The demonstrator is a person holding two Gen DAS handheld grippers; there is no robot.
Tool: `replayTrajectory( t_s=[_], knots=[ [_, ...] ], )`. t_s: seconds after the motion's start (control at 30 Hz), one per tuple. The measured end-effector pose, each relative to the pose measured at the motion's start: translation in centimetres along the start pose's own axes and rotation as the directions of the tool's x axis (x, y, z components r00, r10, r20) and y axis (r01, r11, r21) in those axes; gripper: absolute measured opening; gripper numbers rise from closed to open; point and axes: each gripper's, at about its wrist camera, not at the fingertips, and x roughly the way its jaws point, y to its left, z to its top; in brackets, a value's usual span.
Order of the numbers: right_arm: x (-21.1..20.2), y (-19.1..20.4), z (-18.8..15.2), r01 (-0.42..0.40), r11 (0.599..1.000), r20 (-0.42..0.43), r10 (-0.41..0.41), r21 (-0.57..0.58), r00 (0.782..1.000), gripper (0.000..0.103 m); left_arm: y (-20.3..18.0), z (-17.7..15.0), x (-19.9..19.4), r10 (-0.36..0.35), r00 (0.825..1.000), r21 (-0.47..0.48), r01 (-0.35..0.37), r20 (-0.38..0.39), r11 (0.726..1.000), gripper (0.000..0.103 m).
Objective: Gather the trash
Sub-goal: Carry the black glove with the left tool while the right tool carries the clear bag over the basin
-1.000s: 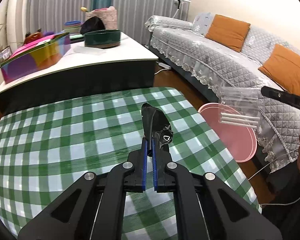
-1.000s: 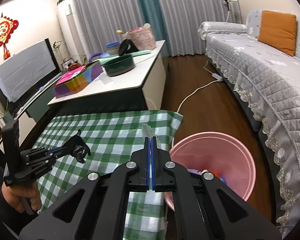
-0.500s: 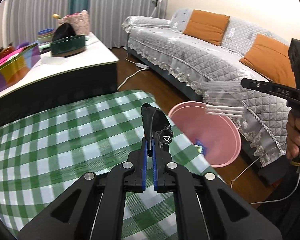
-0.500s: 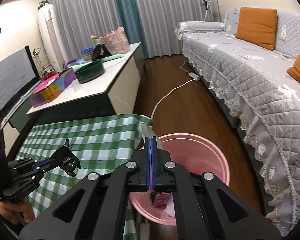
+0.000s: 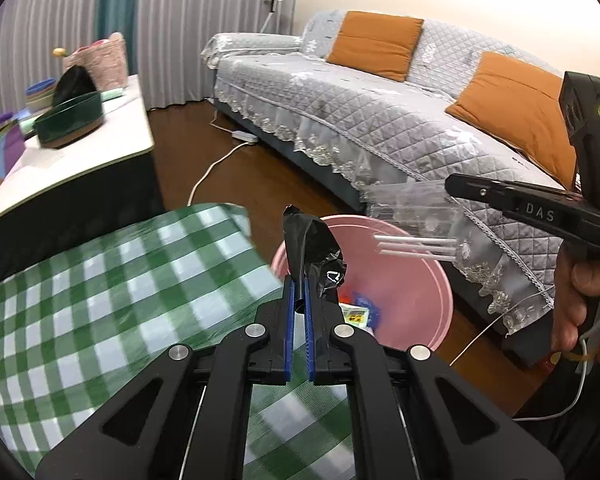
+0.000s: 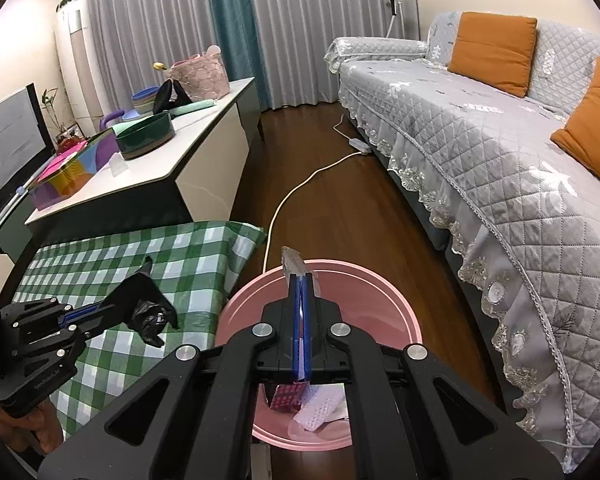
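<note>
Since a second ago I have swung both hands off the checked surface (image 5: pixel 100 300) toward the pink bin (image 5: pixel 420 280): in my left wrist view the bin, then a sliver at the edge, now fills the middle, and in my right wrist view it sits directly under the fingers. My left hand-held gripper (image 5: pixel 298 292) is clamped on a crumpled black wrapper (image 5: pixel 312 244), which hangs at the bin's near rim, not quite over the opening. My right hand-held gripper (image 6: pixel 302 312) is pinched on a clear plastic bag (image 5: pixel 412 216) holding 3 white sticks, already above the bin, where other scraps lie at the bottom. I judge the right piece ready to drop; the left needs a little more reach so the wrapper clears the rim.
</note>
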Motion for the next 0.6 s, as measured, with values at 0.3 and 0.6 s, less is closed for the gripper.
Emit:
replayTrajectory(
  t_s=[0.3,0.6],
  knots=[
    [0.5,-0.6,-0.3,0.017,1.0,-0.018,-0.017,0.001,1.0,0.001,-2.2,0.6,2.6,-0.029,0.999,0.042,0.031,-0.033,0.999,0.004],
    [0.9,-1.3,-0.4,0.047,0.999,-0.03,-0.047,0.018,0.998,0.007,-2.8,0.9,4.1,-0.051,0.997,0.064,0.055,-0.063,0.996,0.01]
  ],
)
